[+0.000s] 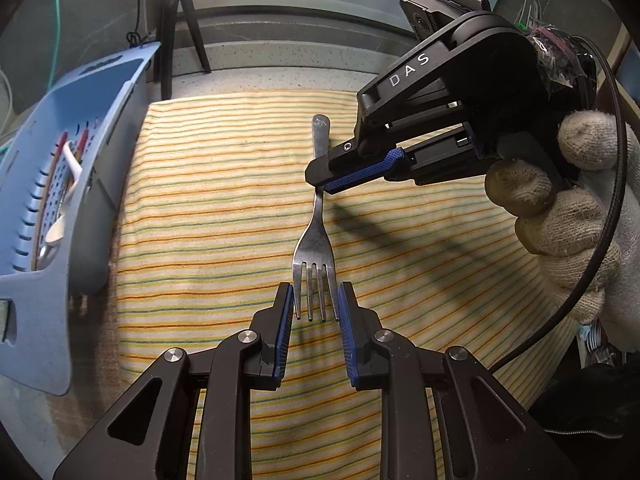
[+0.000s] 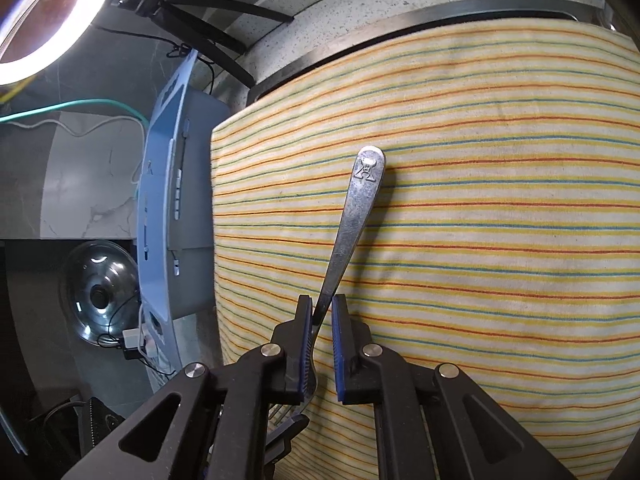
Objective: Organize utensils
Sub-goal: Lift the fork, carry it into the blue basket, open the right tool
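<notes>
A steel fork [image 1: 316, 236] is held above the striped cloth [image 1: 224, 208], tines toward the left wrist camera. My left gripper [image 1: 314, 300] is shut on the fork's tines, a pad touching each outer tine. My right gripper [image 1: 320, 176] comes in from the right around the fork's handle; in the right wrist view [image 2: 320, 316] its jaws stand slightly apart, with the handle [image 2: 356, 216] against the left pad and a gap at the right pad. A blue utensil basket [image 1: 60, 184] at the left holds a white spoon [image 1: 64, 200] and other utensils.
The striped cloth [image 2: 480, 240] covers a speckled counter [image 1: 280, 64]. A tripod [image 1: 176, 28] stands behind the basket. A gloved hand [image 1: 568, 216] holds the right gripper. A ring light [image 2: 44, 20] and a metal lid [image 2: 100, 292] lie left of the basket [image 2: 160, 216].
</notes>
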`<state>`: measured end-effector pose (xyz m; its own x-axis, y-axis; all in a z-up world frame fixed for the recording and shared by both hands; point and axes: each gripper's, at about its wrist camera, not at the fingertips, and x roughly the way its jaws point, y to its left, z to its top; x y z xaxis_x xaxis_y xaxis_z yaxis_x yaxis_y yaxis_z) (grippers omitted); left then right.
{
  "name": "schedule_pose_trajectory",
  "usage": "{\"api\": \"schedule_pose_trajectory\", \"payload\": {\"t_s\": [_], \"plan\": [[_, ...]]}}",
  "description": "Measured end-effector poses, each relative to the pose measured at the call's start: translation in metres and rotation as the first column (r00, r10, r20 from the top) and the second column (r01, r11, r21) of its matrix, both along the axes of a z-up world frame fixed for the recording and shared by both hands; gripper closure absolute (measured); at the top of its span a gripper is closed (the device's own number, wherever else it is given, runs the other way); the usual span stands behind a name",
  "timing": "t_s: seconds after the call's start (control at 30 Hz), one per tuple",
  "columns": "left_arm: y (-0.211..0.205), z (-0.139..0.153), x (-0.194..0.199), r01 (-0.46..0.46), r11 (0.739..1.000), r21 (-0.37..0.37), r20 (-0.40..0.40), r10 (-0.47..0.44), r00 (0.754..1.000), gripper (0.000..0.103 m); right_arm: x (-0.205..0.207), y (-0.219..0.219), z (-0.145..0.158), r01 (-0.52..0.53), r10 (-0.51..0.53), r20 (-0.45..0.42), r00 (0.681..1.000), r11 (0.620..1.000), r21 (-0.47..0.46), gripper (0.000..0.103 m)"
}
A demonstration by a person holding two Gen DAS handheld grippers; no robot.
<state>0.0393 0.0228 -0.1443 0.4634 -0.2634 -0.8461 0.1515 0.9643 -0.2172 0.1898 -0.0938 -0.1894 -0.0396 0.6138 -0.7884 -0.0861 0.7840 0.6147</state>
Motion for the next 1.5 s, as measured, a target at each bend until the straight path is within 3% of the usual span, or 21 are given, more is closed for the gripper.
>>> {"api": "schedule_pose_trajectory", "payload": {"t_s": [0.33, 0.67, 1.23, 1.43, 1.5], "plan": [[0.035, 0.035, -0.005, -0.064, 0.997, 0.031, 0.075, 0.061, 0.995, 0.082, 0.008, 0.038, 0.039, -0.044, 0.04, 0.062, 0.997, 0.996, 0.074, 0.095], [0.096, 0.049, -0.003, -0.153, 0.985, 0.078, 0.108, 0.144, 0.984, 0.082, 0.021, 0.118, 0.066, -0.136, 0.123, 0.126, 0.984, 0.985, 0.102, 0.096], [0.18, 0.042, 0.015, -0.235, 0.965, 0.118, 0.078, 0.227, 0.971, 0.082, 0.036, 0.226, 0.056, -0.207, 0.195, 0.148, 0.97, 0.976, 0.071, 0.095], [0.198, 0.046, 0.019, -0.261, 0.959, 0.112, 0.069, 0.255, 0.965, 0.081, 0.038, 0.249, 0.059, -0.226, 0.217, 0.168, 0.962, 0.974, 0.036, 0.09], [0.204, 0.049, 0.02, -0.262, 0.96, 0.103, 0.078, 0.254, 0.964, 0.081, 0.037, 0.252, 0.064, -0.22, 0.211, 0.183, 0.96, 0.975, 0.031, 0.078]]}}
